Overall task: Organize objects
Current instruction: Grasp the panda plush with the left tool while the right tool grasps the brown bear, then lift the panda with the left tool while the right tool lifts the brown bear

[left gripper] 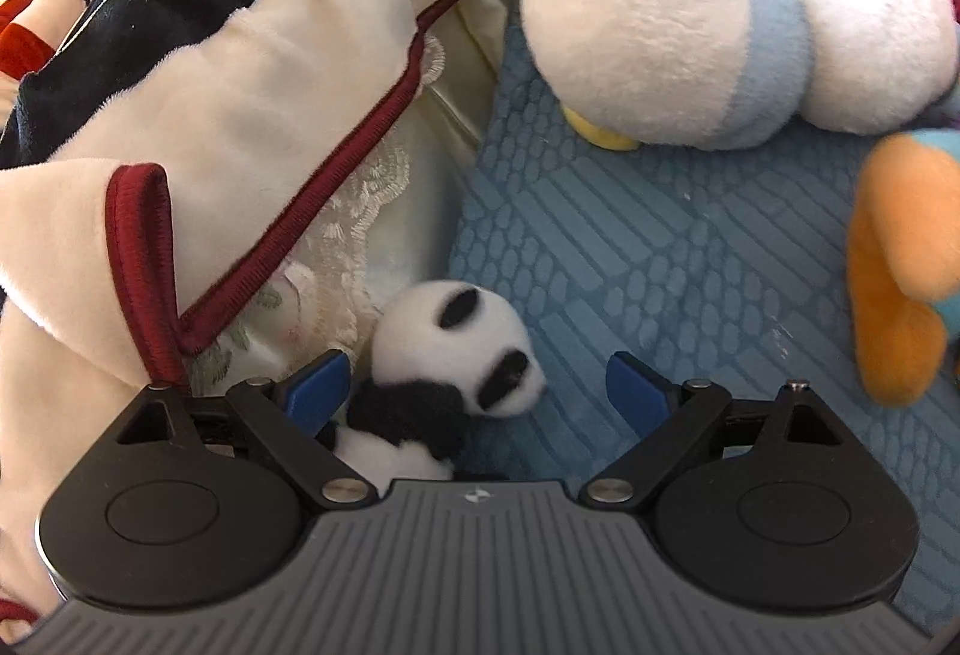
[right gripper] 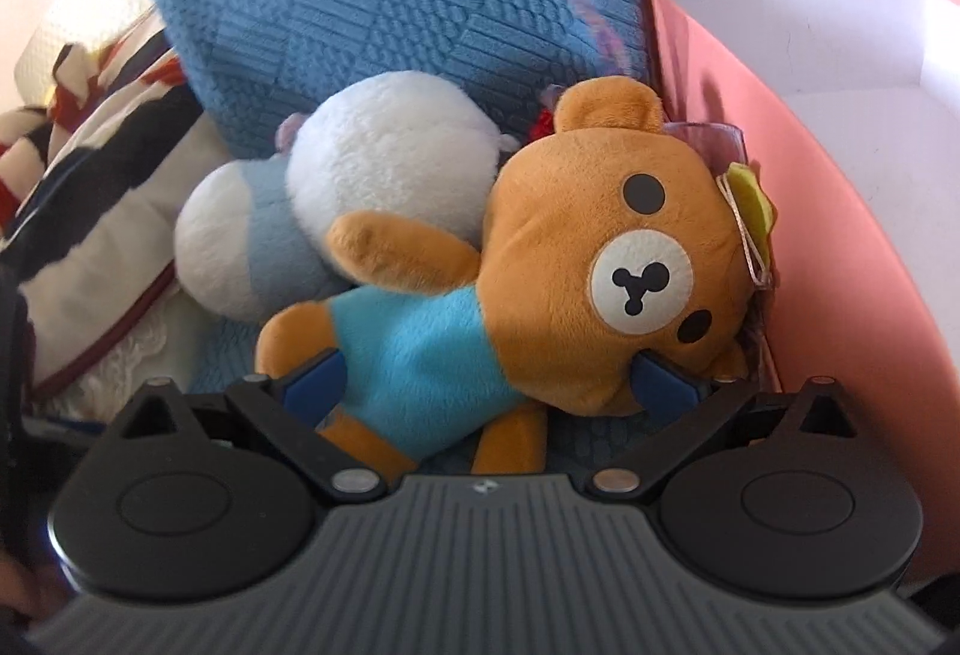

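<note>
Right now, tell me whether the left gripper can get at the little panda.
Probably yes. The left gripper is open with the little panda already between its fingers, against the left one; nothing blocks it.

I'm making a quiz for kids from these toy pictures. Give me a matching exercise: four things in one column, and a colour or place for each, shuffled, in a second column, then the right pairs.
Things
1. panda plush
2. bear plush
3. storage box
4. round plush

Descriptions
A. pink walls, pale inside
B. black and white, between the open jaws of the left gripper
C. white with a light blue band
D. brown, in a blue shirt, between the jaws of the right gripper

Pairs: 1-B, 2-D, 3-A, 4-C
</note>
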Available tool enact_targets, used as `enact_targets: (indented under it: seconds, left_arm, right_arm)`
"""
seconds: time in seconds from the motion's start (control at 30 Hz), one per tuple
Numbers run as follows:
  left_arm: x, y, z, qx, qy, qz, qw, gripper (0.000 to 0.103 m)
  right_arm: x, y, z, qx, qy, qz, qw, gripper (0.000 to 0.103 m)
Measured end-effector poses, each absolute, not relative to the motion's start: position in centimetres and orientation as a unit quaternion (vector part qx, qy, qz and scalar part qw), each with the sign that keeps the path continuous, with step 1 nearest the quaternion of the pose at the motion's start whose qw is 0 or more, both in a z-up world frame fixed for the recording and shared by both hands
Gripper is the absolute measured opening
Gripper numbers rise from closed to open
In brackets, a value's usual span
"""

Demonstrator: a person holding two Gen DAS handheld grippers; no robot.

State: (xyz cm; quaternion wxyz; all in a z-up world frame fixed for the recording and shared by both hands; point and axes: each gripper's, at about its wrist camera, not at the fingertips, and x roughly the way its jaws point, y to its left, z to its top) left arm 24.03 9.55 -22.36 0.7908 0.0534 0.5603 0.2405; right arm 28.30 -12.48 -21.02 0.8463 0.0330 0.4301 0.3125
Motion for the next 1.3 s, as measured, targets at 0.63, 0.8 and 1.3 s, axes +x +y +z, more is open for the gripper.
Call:
enact_targets:
  seconds: [0.63, 0.8, 1.3]
  left_arm:
    - [23.7, 11.0, -20.0, -0.008, 0.517, 0.298, 0.802, 0.061]
    - [22.7, 9.2, -17.7, -0.032, 0.495, 0.277, 0.823, 0.061]
    - [21.3, 5.0, -17.2, -0.187, 0.451, 0.174, 0.855, 0.061]
  right_arm:
    - [28.4, -13.1, -19.9, 0.012, 0.41, 0.296, 0.862, 0.05]
    - [28.1, -13.0, -19.2, -0.005, 0.392, 0.3, 0.87, 0.03]
    - [27.6, -14.3, -19.9, -0.011, 0.425, 0.296, 0.855, 0.055]
